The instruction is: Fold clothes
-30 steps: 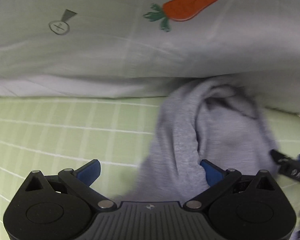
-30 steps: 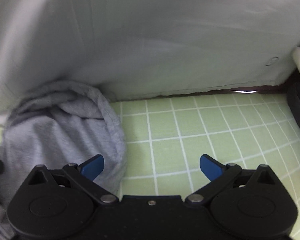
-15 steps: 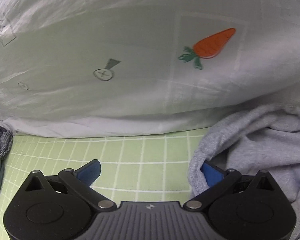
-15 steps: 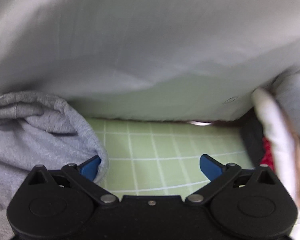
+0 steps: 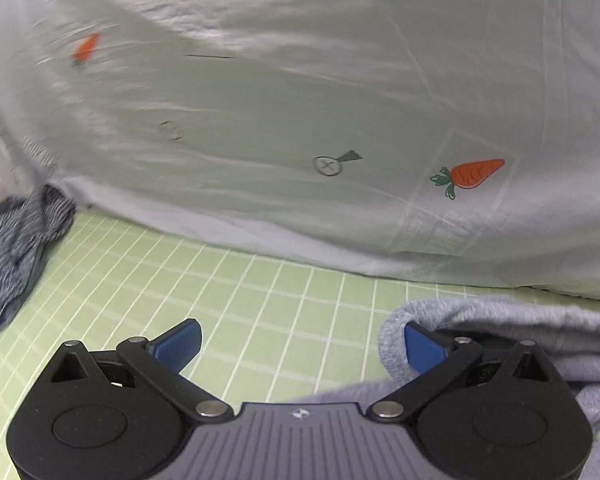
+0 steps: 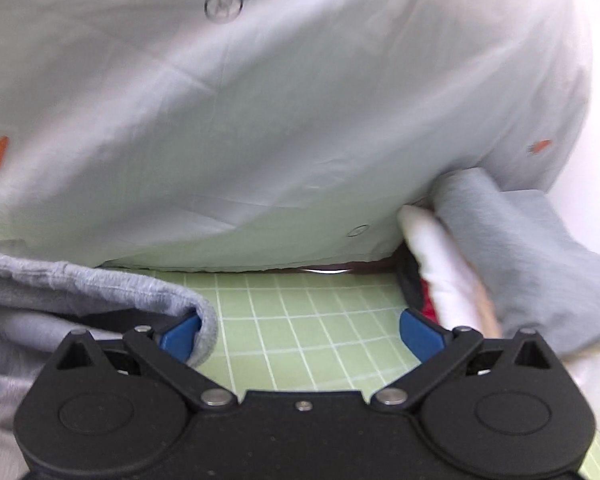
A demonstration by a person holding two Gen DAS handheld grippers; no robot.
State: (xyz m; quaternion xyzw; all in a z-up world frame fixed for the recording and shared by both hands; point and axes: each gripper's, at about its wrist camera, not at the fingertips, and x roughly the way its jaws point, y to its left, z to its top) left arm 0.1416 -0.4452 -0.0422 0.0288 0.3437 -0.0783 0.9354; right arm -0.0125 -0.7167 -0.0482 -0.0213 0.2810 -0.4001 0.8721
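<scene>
Left wrist view: a pale carrot-print sheet [image 5: 300, 120] billows across the far side of the green gridded mat [image 5: 220, 300], with a blue striped garment [image 5: 12, 248] at the mat's left edge and the grey sweatshirt [image 5: 520, 332] at the near right, its hem looped over the right finger of the left tool [image 5: 300, 346], whose fingers stand spread. In the right wrist view the same grey sweatshirt [image 6: 80, 296] drapes over the left finger of the right tool [image 6: 300, 330], likewise spread, and folded clothes [image 6: 500, 248] lie at the right edge.

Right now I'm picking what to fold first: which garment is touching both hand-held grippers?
The grey sweatshirt: it drapes over a finger of each hand-held gripper. The blue striped garment and the folded pile lie apart.
</scene>
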